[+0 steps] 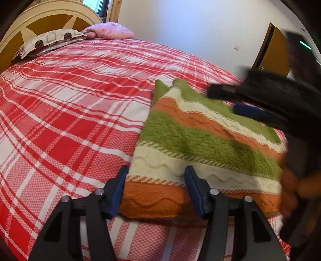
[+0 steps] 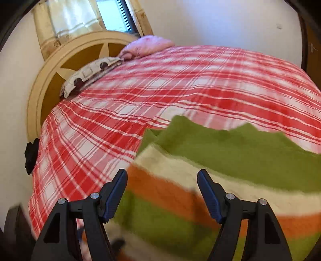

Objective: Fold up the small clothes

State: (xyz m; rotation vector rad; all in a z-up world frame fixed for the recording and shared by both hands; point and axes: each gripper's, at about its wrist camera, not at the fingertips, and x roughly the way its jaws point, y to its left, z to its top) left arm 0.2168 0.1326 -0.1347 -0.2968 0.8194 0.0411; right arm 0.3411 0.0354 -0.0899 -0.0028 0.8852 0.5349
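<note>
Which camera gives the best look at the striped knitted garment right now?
The left wrist view: the garment lies sharp on the bed, with its cable pattern and green, cream and orange stripes clear and most of its outline visible. The right wrist view shows the garment closer but motion-blurred and cut off at the frame's edge.

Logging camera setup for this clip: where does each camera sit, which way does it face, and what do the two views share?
Left wrist: sits on the left gripper, angled down across the bed toward the headboard; its fingers straddle the near corner of the striped knit sweater, not pressing it; the blurred right gripper crosses at right.
Right wrist: sits on the right gripper, open above the sweater, facing headboard and window.
Shared: sweater, plaid bedspread, patterned pillow, pink bedding, headboard.
</note>
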